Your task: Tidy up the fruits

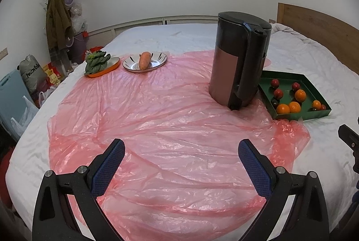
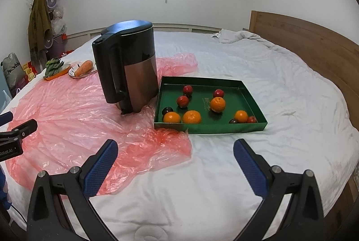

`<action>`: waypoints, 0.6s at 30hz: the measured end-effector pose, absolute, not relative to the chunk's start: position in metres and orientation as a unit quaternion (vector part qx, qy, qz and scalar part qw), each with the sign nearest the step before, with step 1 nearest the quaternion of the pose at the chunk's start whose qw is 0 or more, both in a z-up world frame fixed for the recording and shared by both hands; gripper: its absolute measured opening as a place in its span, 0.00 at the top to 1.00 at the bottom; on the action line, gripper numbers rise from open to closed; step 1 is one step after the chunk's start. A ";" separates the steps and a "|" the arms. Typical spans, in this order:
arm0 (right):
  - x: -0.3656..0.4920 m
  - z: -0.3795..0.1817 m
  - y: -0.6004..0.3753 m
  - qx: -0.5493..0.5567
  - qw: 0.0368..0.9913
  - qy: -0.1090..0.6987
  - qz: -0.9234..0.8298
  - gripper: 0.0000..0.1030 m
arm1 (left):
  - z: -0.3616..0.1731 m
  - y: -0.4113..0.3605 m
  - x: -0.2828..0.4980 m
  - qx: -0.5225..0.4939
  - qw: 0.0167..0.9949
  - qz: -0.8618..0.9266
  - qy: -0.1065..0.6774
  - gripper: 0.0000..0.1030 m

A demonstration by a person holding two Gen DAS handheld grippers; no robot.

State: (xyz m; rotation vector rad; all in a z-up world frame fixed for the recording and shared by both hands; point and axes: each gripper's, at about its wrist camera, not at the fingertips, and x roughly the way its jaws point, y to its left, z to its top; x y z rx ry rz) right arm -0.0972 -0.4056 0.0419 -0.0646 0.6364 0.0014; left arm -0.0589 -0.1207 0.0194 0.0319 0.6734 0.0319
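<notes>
A shallow green tray [image 2: 215,128] [image 1: 314,114] lies on the white bed and holds several oranges [image 2: 217,104] [image 1: 300,95], several small red fruits [image 2: 182,101] [image 1: 278,93] and dark plums [image 2: 167,110]. My right gripper [image 2: 175,151] hovers open over the bedsheet just in front of the tray, nothing between its blue pads. Over the pink plastic sheet [image 1: 157,128], my left gripper [image 1: 181,152] stands open and empty, well left of the tray. The left gripper's black tip [image 2: 20,131] shows at the right wrist view's left edge.
A tall black and copper kettle [image 2: 128,68] [image 1: 240,61] stands beside the tray's left side. Farther back sit a patterned plate with a carrot [image 1: 144,60] and an orange dish of leafy greens [image 1: 97,62]. A wooden headboard [image 2: 314,45] bounds the right side.
</notes>
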 end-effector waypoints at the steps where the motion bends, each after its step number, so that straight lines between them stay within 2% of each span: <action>1: -0.097 0.042 -0.405 -0.032 0.949 0.313 0.001 0.00 | 0.019 -0.121 -0.059 0.016 0.943 0.015 0.331 0.03; 18: -0.094 0.040 -0.399 -0.031 0.949 0.313 0.009 0.00 | 0.019 -0.116 -0.058 0.014 0.945 0.016 0.328 0.04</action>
